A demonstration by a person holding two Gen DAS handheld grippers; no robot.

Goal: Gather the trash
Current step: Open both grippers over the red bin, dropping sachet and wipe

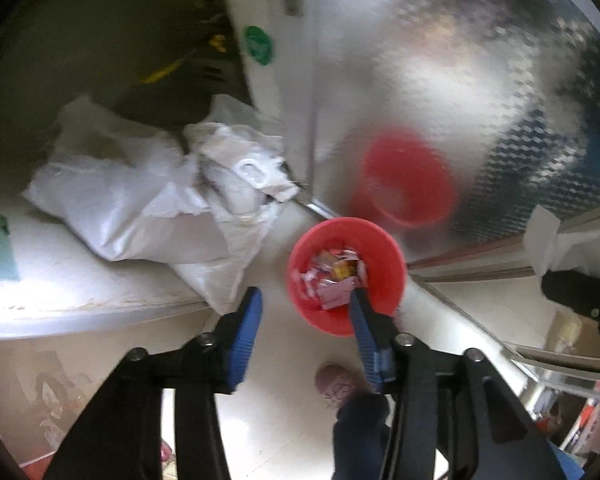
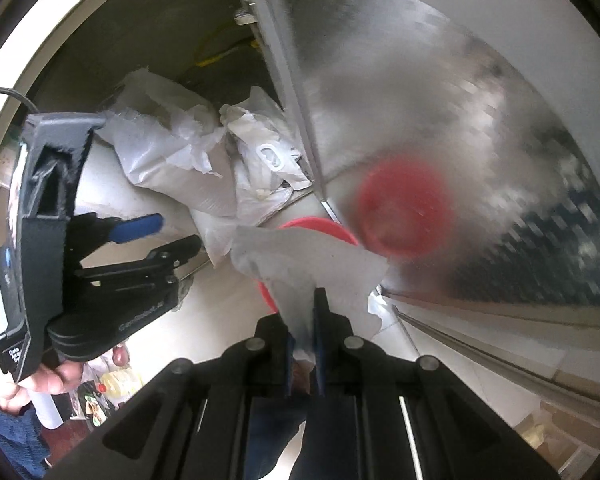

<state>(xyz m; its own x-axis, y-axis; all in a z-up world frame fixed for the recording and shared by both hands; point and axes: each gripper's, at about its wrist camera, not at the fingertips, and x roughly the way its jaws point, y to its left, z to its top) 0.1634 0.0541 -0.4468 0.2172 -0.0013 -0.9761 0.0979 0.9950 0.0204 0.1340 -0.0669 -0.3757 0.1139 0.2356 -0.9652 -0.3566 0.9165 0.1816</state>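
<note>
Tissue over the bin, left tongs already empty

Near, bottom centre of the right wrist view: right gripper (image 2: 309,344) clenched on a crumpled white tissue (image 2: 308,268), which fans upward and hides most of the red bin (image 2: 324,226) just behind it. In the left wrist view, lower centre, the left gripper (image 1: 306,320) stands released, nothing between its blue pads (image 1: 246,332); its right-hand finger sits over the bin's near rim, above the wrappers (image 1: 334,278) lying inside. A slipper (image 1: 334,386) shows on the pale floor below. Farther, upper left: white plastic bags (image 1: 140,196) heaped against a shiny metal panel (image 1: 440,60) that mirrors the bin. Judgement: centre the tissue over the bin's mouth before letting go; it is light, so release low. Left gripper should clear the rim first.
</note>
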